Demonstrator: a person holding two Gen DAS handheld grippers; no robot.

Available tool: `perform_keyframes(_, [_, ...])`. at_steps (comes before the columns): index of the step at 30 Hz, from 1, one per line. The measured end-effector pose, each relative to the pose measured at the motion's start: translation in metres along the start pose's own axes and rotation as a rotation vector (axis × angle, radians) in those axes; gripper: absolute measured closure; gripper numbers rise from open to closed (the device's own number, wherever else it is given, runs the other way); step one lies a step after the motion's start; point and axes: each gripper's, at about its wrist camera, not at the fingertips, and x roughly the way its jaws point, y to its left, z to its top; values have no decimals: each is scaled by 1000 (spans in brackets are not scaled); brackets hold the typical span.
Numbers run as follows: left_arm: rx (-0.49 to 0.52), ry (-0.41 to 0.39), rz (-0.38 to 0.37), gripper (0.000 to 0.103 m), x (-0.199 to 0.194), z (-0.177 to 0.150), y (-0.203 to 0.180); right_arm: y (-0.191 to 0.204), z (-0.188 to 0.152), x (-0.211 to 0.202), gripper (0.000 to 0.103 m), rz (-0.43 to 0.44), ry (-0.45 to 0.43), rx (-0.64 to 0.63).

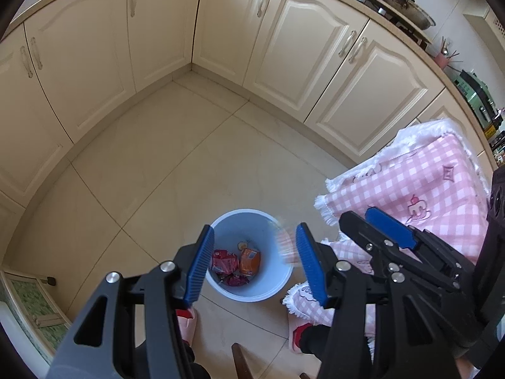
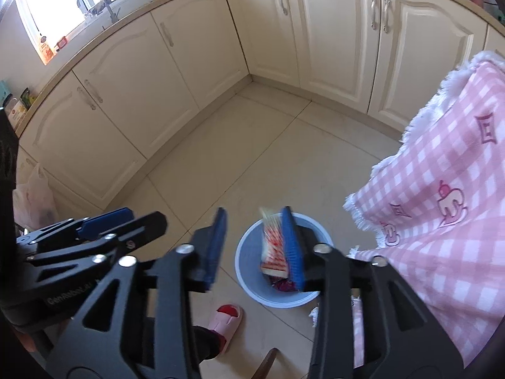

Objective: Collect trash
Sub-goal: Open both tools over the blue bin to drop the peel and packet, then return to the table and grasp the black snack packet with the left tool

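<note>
A light blue bin [image 1: 277, 287] stands on the tiled floor below both grippers. Inside it lie red packets [image 1: 224, 260] and an orange packet [image 1: 250, 260]. My left gripper [image 1: 255, 268] hangs over the bin, open, with nothing between its fingers. My right gripper [image 2: 254, 246] is also above the bin [image 2: 249, 287] with its jaws apart. A red-and-white striped wrapper [image 2: 274, 246], blurred, lies loosely against the right-hand pad only, over the bin's mouth. In the left wrist view the same wrapper [image 1: 285, 243] is a smear at the bin's rim. Each camera also catches the other gripper: the right one [image 1: 363, 221], the left one [image 2: 132, 219].
A pink checked cloth [image 2: 442, 189] hangs over furniture right beside the bin. Cream cabinets [image 1: 189, 31] wall in the floor's far corner. A person's feet in pink slippers [image 2: 225, 325] stand near the bin. A white plastic bag [image 2: 34, 195] sits by the left cabinets.
</note>
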Motion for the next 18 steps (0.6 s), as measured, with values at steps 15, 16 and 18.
perform_keyframes(15, [68, -137, -42, 50, -88, -6, -35, 4, 1, -111, 61, -27, -191, -30])
perform_keyframes(16, [79, -148, -48, 49, -95, -7, -42, 3, 1, -120, 61, -32, -207, -31])
perform_keyframes(18, [112, -180, -64, 46, -111, -9, -59, -5, -1, -148, 60, -47, -252, -21])
